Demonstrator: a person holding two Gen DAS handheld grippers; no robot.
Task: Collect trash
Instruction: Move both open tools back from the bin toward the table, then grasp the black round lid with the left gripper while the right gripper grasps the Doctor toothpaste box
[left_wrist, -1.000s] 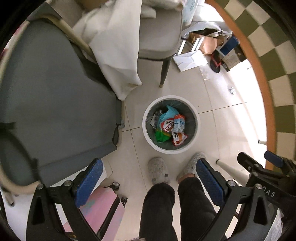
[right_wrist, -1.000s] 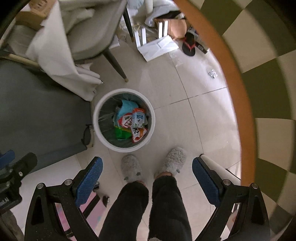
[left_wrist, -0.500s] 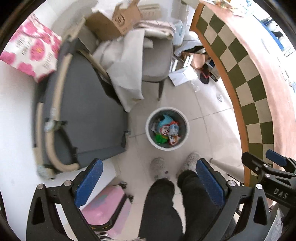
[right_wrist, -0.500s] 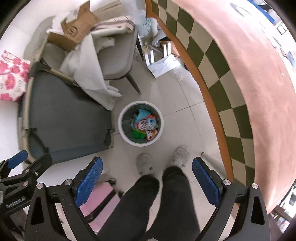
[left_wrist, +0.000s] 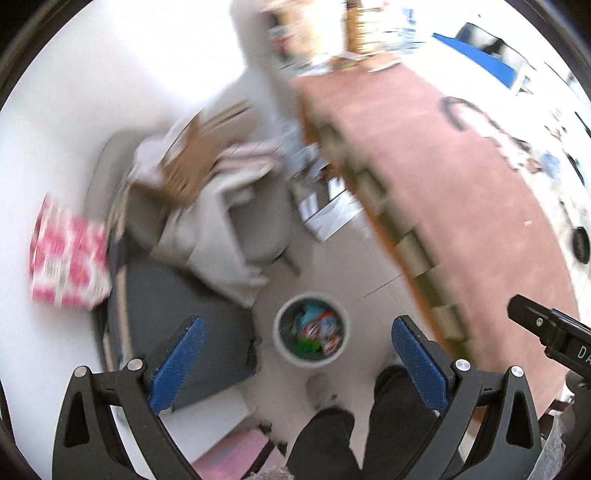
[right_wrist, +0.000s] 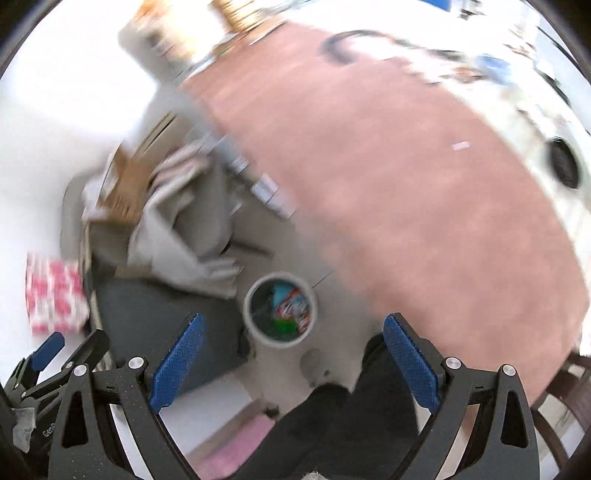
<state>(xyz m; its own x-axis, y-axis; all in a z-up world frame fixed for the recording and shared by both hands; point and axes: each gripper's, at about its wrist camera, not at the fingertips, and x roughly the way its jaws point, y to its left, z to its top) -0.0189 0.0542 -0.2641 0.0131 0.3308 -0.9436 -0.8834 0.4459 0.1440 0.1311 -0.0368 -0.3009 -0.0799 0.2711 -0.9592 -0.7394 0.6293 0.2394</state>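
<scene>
- Left gripper (left_wrist: 295, 354) and right gripper (right_wrist: 291, 350): jaws spread wide, empty.
- Round white plastic trash bin (left_wrist: 311, 329) on floor, holding crumpled colourful wrappers (left_wrist: 319, 328).
- Judged: wrappers light, soft, slippery; pinch a raised fold.

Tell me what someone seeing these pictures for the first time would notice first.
Probably the white trash bin on the tiled floor near the person's feet, with colourful wrappers inside. Next, the wide pinkish tabletop filling the right side, with a checkered edge in the left wrist view. Both the left hand-held gripper and the right hand-held gripper are open and empty; everything else is motion-blurred.
</scene>
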